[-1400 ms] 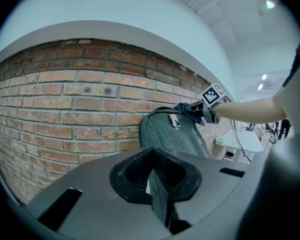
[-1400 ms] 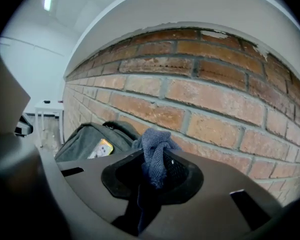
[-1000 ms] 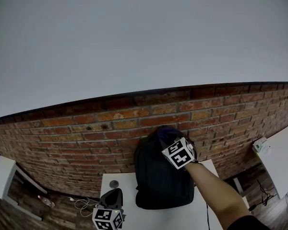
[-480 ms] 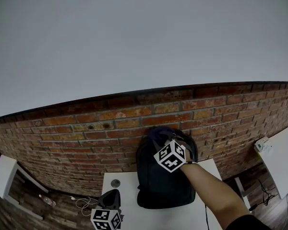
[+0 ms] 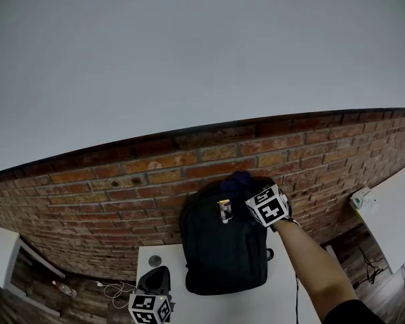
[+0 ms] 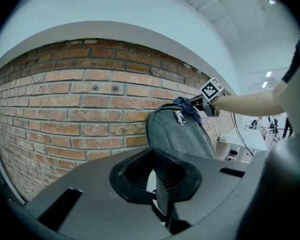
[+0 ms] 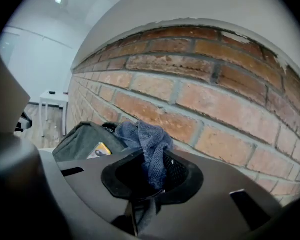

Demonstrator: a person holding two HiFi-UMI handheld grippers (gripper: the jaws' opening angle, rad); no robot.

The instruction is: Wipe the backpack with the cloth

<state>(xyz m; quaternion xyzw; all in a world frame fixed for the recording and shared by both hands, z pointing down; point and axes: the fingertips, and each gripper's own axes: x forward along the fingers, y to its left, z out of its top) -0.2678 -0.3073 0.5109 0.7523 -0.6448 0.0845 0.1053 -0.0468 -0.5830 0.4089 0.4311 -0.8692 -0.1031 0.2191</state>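
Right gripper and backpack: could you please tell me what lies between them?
The cloth, held in the right gripper's claw, at the backpack's top; right gripper view.

No legible text, brand or number found in any view.
- Small yellow-edged tag [image 5: 224,210]: fixed on upper front of backpack [image 5: 223,255]; print too small to be read.
- Far right marker cube [image 5: 267,206]: black-and-white square code patterns borne on faces; no letters or digits made out.
- Near left marker cube [image 5: 150,308]: same kind of pattern; nothing readable.
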